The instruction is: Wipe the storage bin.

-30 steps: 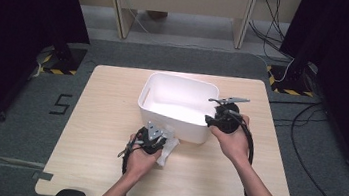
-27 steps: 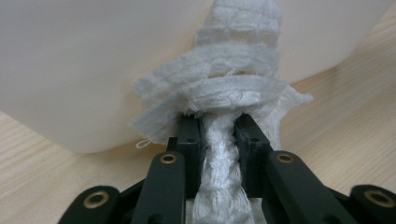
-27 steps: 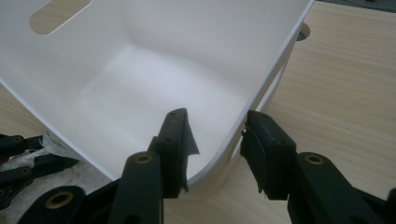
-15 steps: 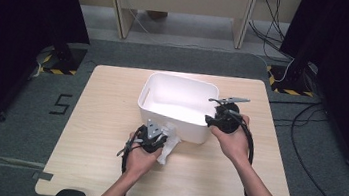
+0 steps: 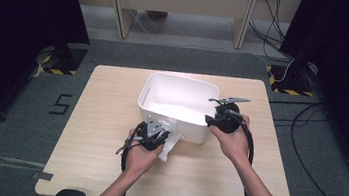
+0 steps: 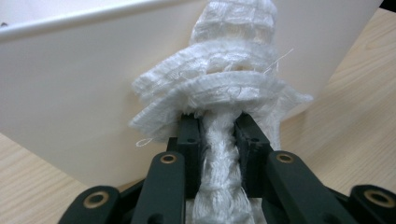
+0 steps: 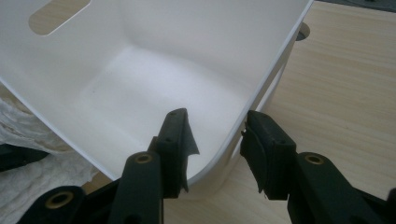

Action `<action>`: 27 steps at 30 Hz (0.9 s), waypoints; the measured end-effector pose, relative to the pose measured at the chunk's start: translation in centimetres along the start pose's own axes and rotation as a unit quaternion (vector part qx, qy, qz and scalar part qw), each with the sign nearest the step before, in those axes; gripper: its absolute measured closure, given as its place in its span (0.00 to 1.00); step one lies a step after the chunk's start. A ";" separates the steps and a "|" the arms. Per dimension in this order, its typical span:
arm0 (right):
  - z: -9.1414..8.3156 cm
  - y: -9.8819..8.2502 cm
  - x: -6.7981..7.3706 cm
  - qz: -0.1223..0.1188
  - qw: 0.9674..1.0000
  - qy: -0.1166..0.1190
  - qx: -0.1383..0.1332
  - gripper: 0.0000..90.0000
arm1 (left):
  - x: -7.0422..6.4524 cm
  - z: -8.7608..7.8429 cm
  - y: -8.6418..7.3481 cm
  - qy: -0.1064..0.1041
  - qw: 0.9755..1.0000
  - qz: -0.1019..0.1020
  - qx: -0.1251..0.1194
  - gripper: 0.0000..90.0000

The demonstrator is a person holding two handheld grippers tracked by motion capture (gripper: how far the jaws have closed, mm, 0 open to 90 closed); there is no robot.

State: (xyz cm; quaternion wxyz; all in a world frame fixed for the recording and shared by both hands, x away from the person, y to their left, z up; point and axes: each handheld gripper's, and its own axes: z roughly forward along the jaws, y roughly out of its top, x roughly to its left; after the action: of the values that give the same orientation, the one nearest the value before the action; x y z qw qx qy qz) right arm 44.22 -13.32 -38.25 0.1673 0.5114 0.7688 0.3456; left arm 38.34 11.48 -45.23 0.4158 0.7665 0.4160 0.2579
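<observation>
The left gripper (image 6: 217, 135) clamps its jaws on a bunched white cloth (image 6: 224, 88) beside the white bin (image 5: 182, 101); the right gripper (image 7: 217, 140) straddles the bin's rim, grip uncertain.

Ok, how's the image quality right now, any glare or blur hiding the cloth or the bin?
High view: even light, bin floor bright and washed out. Left gripper view: cloth sharp, fingers slightly soft. Right gripper view: bin wall evenly lit, near corner and fingers blurred.

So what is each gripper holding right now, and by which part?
The left gripper pinches a white woven cloth by a bunched, twisted section. The right gripper straddles the white plastic tub's near corner wall; whether its jaws press cannot be told.
</observation>
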 end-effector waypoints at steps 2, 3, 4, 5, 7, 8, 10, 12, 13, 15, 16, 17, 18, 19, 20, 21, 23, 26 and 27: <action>0.0 0.0 -0.1 -0.001 1.000 -0.001 -0.001 0.67 | -0.1 -0.2 0.2 0.001 1.000 0.002 -0.003 0.83; 0.0 0.0 -0.1 -0.001 1.000 0.000 -0.001 0.67 | -0.1 -0.2 0.2 0.001 1.000 0.002 -0.003 0.83; 0.0 0.0 -0.1 -0.001 1.000 -0.001 -0.001 0.67 | -0.2 -0.3 0.5 0.000 1.000 0.003 -0.006 0.83; 0.0 0.0 -0.1 -0.001 1.000 -0.001 -0.001 0.67 | -0.2 -0.4 0.6 0.000 1.000 0.002 -0.009 0.83; 0.0 0.0 -0.1 -0.001 1.000 -0.001 -0.001 0.67 | -0.3 -0.4 0.7 0.000 1.000 0.002 -0.010 0.83; 0.0 0.0 -0.1 0.000 1.000 -0.001 -0.001 0.67 | -0.2 -0.4 0.7 0.000 1.000 0.003 -0.009 0.83; 0.0 0.0 -0.1 0.000 1.000 0.000 -0.001 0.67 | -0.3 -0.4 0.8 0.000 1.000 0.003 -0.010 0.83; 0.0 0.0 -0.1 0.001 1.000 0.001 -0.001 0.67 | -0.3 -0.5 0.8 0.000 1.000 0.004 -0.010 0.83; 0.0 0.0 -0.1 0.000 1.000 0.000 -0.001 0.67 | -0.3 -0.5 0.9 0.000 1.000 0.006 -0.011 0.83; 0.0 0.0 -0.1 0.000 1.000 0.000 -0.001 0.67 | -0.3 -0.4 1.0 0.000 1.000 0.006 -0.011 0.83; 0.0 0.0 -0.1 0.003 1.000 0.000 -0.001 0.67 | -0.3 -0.4 1.1 0.000 1.000 0.006 -0.012 0.83; 0.0 0.0 -0.1 0.004 1.000 0.001 -0.002 0.67 | -0.4 -0.4 1.1 0.000 1.000 0.006 -0.012 0.83; 0.0 0.0 -0.2 0.004 1.000 0.000 -0.002 0.67 | -0.4 -0.4 1.1 0.000 1.000 0.006 -0.013 0.83; 0.0 0.0 -0.2 0.005 1.000 0.001 -0.002 0.67 | -0.4 -0.4 1.2 0.000 1.000 0.006 -0.012 0.83; 0.1 0.0 -0.2 0.005 1.000 0.001 -0.002 0.67 | -0.3 -0.4 1.2 -0.001 1.000 0.006 -0.012 0.83; 0.1 0.0 -0.2 0.005 1.000 0.001 -0.002 0.67 | -0.3 -0.4 1.2 -0.001 1.000 0.006 -0.012 0.83; 0.1 0.0 -0.2 0.004 1.000 0.000 -0.002 0.67 | -0.4 -0.4 1.1 0.000 1.000 0.005 -0.012 0.83; 0.1 0.0 -0.2 0.005 1.000 0.000 -0.002 0.67 | -0.4 -0.3 1.1 -0.001 1.000 0.004 -0.012 0.83; 0.1 0.0 -0.2 0.005 1.000 0.000 -0.002 0.67 | -0.4 -0.3 1.1 -0.001 1.000 0.004 -0.012 0.83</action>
State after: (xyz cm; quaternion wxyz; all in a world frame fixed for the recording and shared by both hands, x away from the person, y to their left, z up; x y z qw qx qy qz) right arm 44.33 -13.43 -38.29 0.1664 0.5147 0.7657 0.3481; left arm 38.38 10.97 -44.15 0.4246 0.7634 0.4090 0.2641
